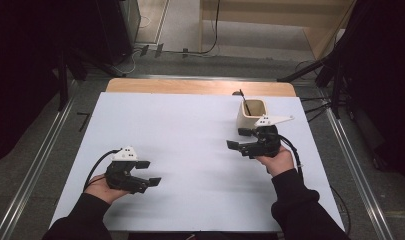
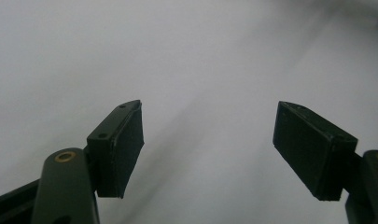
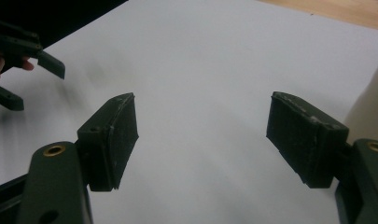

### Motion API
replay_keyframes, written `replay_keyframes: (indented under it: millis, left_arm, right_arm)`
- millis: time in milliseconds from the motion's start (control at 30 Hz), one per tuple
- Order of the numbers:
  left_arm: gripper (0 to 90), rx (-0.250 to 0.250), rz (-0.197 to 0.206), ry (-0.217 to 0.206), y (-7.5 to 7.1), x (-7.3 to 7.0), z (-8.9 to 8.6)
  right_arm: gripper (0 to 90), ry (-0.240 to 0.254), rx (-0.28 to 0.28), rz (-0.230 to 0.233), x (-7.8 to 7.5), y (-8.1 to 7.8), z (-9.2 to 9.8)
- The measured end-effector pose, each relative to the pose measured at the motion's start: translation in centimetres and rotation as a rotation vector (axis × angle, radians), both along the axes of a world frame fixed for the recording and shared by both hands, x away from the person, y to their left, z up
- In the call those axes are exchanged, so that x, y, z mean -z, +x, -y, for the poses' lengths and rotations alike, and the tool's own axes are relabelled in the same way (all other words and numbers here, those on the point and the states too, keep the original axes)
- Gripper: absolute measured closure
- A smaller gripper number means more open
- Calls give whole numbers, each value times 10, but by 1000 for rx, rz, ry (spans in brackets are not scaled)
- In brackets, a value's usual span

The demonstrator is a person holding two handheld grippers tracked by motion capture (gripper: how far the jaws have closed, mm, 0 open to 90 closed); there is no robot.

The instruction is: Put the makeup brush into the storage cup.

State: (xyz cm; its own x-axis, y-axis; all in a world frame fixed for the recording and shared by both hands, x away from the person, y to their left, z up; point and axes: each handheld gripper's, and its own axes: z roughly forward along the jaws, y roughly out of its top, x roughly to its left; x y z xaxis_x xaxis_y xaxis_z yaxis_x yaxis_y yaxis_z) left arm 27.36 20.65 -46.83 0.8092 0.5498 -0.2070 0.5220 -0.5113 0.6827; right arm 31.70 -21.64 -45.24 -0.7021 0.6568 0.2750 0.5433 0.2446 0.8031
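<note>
The left gripper (image 1: 146, 172) is held with its jaws spread wide and nothing between them; in the left gripper view (image 2: 207, 149) only bare white surface is seen between the two black pads. It is carried by the left hand (image 1: 101, 187), whose dark sleeve enters from the near edge of the table, and it is placed over the near-left part of the white sheet (image 1: 190, 130), with its jaws turned toward the middle of the sheet. A grey three-cornered plate is seen on top of it and a black cable is trailed from it toward the left edge. The right gripper (image 1: 242, 140) is likewise spread open and empty; in the right gripper view (image 3: 203, 140) white sheet is seen between its pads, and the left gripper's jaw tips are caught at the upper left of that view. It is held by the right hand (image 1: 277, 161) over the right half of the sheet, its jaws pointed leftward. Just behind it, near the far-right corner of the sheet, a cream-coloured open-topped container (image 1: 252, 114) is stood upright, with a thin dark stick-like item leaned inside it; its pale side is glimpsed at the right border of the right gripper view. A strip of the wooden table (image 1: 200, 86) is left uncovered along the far edge, beyond the sheet.
</note>
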Motion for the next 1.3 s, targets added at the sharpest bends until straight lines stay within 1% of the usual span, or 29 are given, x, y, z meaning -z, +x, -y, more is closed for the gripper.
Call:
replay_keyframes:
  millis: [133,233,333,467,533,600,667,767,967,1267,1300]
  left_arm:
    - [251,-1,0,0,0,0,0]
    - [251,-1,0,-1,0,0,0]
    - [251,-3,0,-3,0,0,0]
    - [251,-5,-1,2,0,0,-1]
    - [251,-3,0,5,0,0,-1]
    - [250,-3,0,5,0,0,0]
    - [250,-3,0,5,0,0,0]
    - [250,-4,0,4,0,1,0]
    - [250,-3,1,5,0,1,0]
    - [250,1,0,10,0,1,0]
    - [249,1,0,10,0,1,0]
  right_arm:
    - [260,-13,-22,-14,4,-5,-4]
    - [250,-35,-38,-22,6,-7,-8]
    - [250,-40,-48,-28,9,-9,-10]
    - [250,-69,-65,-39,11,-14,-13]
    - [249,-92,-73,-40,12,-16,-14]
    - [233,-111,-84,-55,13,-18,-15]
    - [233,-108,-82,-69,14,-21,-15]
    - [233,-109,-91,-74,16,-26,-14]
    - [234,-141,-106,-93,21,-34,-11]
    - [233,-165,-110,-102,23,-45,-5]
    - [232,-164,-110,-96,23,-46,-4]
